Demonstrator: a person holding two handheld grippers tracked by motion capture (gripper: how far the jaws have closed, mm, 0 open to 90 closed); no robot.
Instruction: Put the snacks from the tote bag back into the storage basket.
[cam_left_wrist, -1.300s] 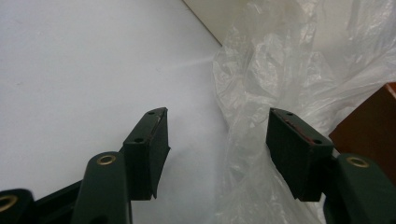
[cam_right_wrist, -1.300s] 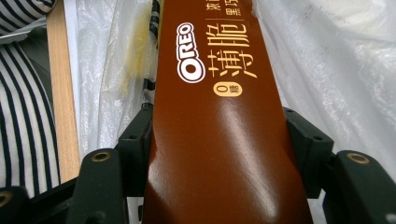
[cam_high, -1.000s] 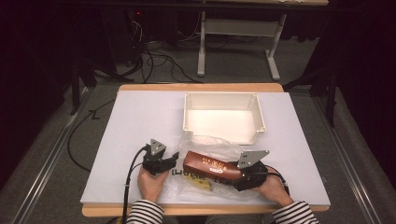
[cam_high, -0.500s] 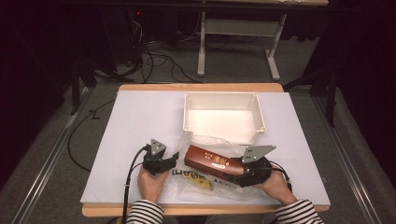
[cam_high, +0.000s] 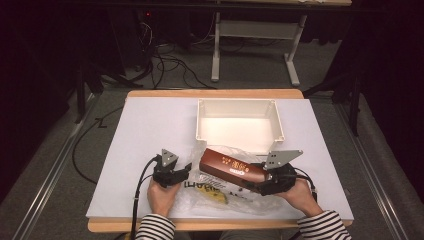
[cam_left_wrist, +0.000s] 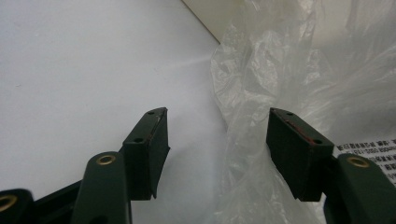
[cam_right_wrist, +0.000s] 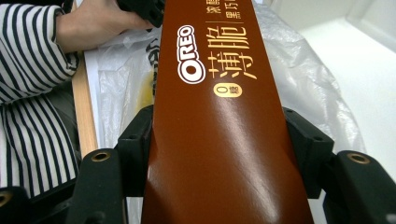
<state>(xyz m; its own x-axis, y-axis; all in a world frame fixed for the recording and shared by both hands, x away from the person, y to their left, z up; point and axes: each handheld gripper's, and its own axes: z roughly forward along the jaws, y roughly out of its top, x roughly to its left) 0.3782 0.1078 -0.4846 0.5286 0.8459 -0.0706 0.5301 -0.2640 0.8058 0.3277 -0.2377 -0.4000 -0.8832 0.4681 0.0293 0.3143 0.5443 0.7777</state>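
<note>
High view, biscuit box (cam_high: 231, 168): lower centre, long axis slanting down-right, above plastic bag (cam_high: 220, 192).
Right gripper (cam_high: 264, 183): clamped on box's right end.
Left gripper (cam_high: 186, 170): agape, bag film between jaws, just left of box.
Tray (cam_high: 237, 102): directly above.

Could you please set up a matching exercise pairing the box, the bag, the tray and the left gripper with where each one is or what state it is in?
Things:
1. brown box
2. plastic bag
3. white tray
4. left gripper

States:
A. empty, at the middle of the table
B. clamped at one end by the right gripper
C. open, at the edge of the bag
D. crumpled flat under the box

Pairs: 1-B, 2-D, 3-A, 4-C
</note>
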